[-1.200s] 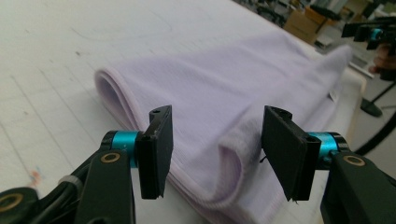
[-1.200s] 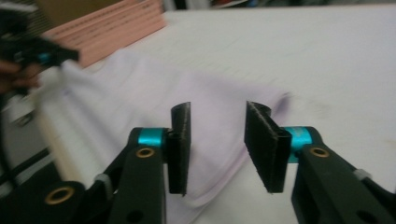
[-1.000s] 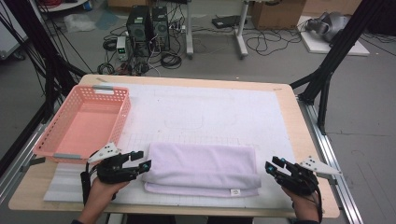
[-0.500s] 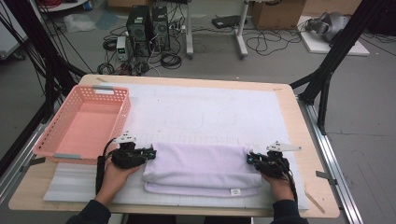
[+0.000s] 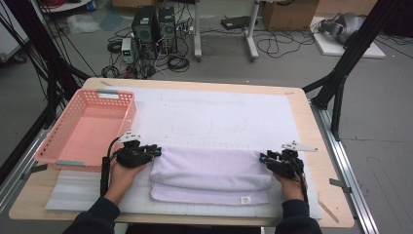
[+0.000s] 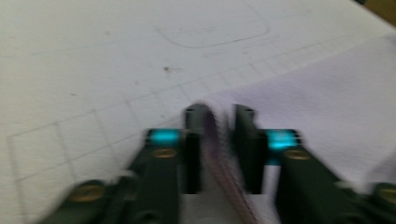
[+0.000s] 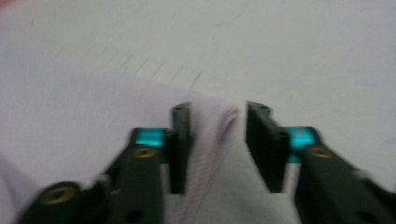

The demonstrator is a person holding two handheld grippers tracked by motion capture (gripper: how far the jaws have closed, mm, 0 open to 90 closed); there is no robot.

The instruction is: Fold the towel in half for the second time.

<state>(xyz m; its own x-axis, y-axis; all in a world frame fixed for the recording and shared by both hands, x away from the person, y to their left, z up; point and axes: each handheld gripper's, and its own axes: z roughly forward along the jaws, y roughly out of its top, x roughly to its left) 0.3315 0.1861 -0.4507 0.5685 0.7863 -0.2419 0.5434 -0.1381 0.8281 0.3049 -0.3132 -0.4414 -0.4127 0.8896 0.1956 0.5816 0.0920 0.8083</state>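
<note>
Lavender towel lies folded on the worktop, one corner fold between each gripper's just-opened, spread jaws, left gripper and right gripper, apparently releasing after laying the fold flat.

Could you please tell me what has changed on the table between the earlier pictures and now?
The left gripper and right gripper came inward from beside the folded white towel to its far corners. Their jaws have just been opening, with a towel edge between each pair. A fold now lies over the towel's far part. The pink plastic basket stayed put.
</note>
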